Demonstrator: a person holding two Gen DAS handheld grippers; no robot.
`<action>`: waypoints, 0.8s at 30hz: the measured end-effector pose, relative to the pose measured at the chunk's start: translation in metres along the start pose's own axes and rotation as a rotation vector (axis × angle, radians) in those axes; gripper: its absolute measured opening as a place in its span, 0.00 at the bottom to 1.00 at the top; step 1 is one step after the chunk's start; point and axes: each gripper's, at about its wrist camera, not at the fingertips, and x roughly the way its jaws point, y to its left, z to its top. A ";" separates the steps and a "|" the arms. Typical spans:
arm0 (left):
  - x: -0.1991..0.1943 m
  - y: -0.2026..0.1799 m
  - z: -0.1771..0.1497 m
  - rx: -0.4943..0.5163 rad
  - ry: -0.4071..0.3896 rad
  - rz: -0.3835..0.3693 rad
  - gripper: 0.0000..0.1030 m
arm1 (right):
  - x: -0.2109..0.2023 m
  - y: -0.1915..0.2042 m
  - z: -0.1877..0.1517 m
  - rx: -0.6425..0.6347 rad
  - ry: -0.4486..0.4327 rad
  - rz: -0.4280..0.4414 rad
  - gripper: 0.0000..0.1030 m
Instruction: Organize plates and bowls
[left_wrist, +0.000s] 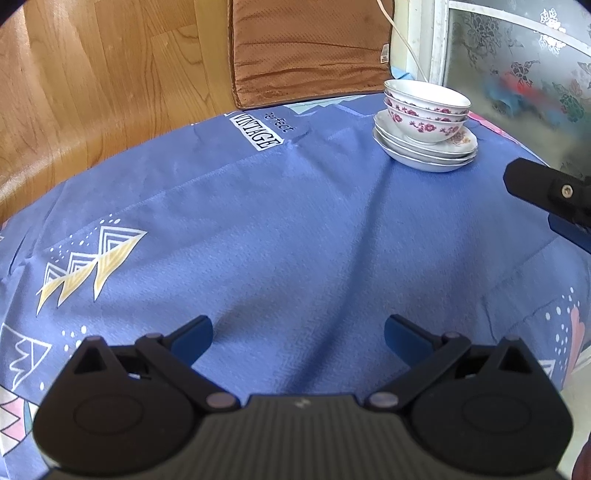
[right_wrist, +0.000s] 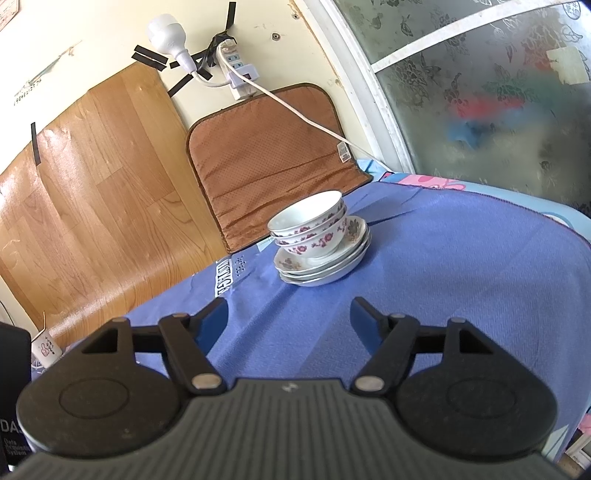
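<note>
Three nested white bowls with purple flowers (left_wrist: 426, 109) sit on a stack of white plates (left_wrist: 424, 153) at the far right of the blue cloth table (left_wrist: 277, 221). My left gripper (left_wrist: 298, 338) is open and empty, well short of the stack. The right gripper's fingers (left_wrist: 532, 184) show at the right edge, close to the stack. In the right wrist view the bowls (right_wrist: 310, 225) and plates (right_wrist: 325, 266) stand just ahead of my right gripper (right_wrist: 289, 317), which is open and empty.
A brown cushion (left_wrist: 306, 51) leans on the wall behind the table. A wood panel (left_wrist: 92, 81) is at the left and a frosted window (left_wrist: 517, 74) at the right. A power strip with a white cable (right_wrist: 236, 74) hangs on the wall.
</note>
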 end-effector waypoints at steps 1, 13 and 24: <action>0.000 0.000 0.000 0.000 0.001 -0.001 1.00 | 0.000 0.000 0.000 0.001 0.001 -0.001 0.73; 0.001 -0.001 -0.002 0.005 0.015 -0.019 1.00 | -0.001 0.000 -0.001 0.006 0.003 -0.005 0.73; 0.001 -0.002 -0.003 0.007 0.022 -0.026 1.00 | -0.001 0.001 -0.003 0.009 -0.004 -0.007 0.73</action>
